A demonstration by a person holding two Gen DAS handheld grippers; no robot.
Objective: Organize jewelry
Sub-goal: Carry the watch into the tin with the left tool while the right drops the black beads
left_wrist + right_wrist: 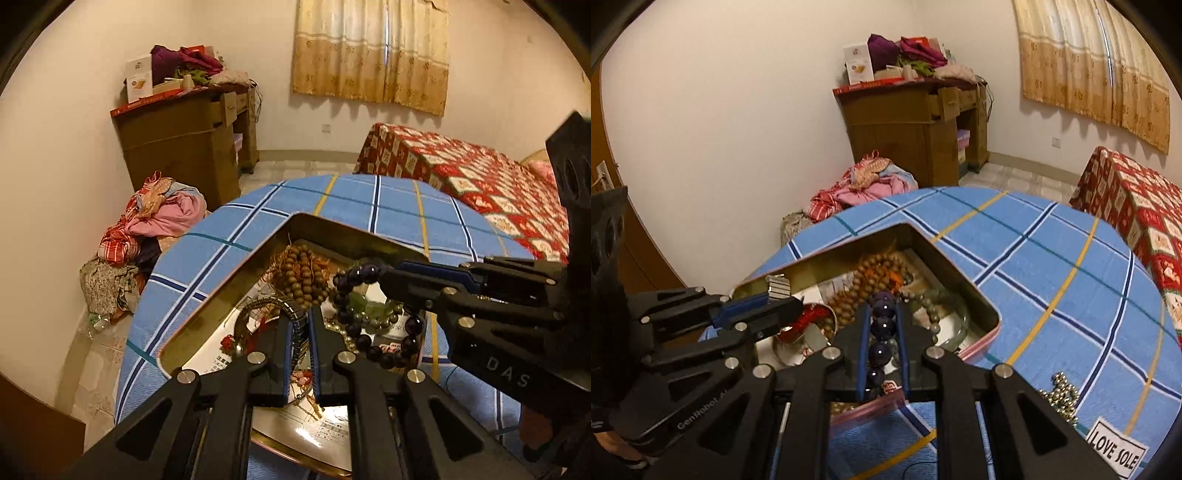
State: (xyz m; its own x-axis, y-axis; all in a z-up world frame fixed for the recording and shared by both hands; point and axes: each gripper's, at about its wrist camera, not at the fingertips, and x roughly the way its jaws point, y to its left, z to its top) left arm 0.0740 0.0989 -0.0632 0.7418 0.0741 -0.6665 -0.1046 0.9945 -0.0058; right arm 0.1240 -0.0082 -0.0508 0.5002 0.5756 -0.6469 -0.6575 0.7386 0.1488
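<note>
Purple bead bracelet (pixel 882 325) is clamped in right gripper (pixel 882 332) above the tin (pixel 982 302). Left gripper (pixel 298 343) is closed on a dark metal watch band (pixel 297 325).

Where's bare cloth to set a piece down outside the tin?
Free: the blue checked cloth beyond and right of the tin, out to the red quilt. Also a strip left of the tin in the left wrist view. Crowded: the tin's inside, with both grippers over it, and the near right corner by the metal bead chain and label.
</note>
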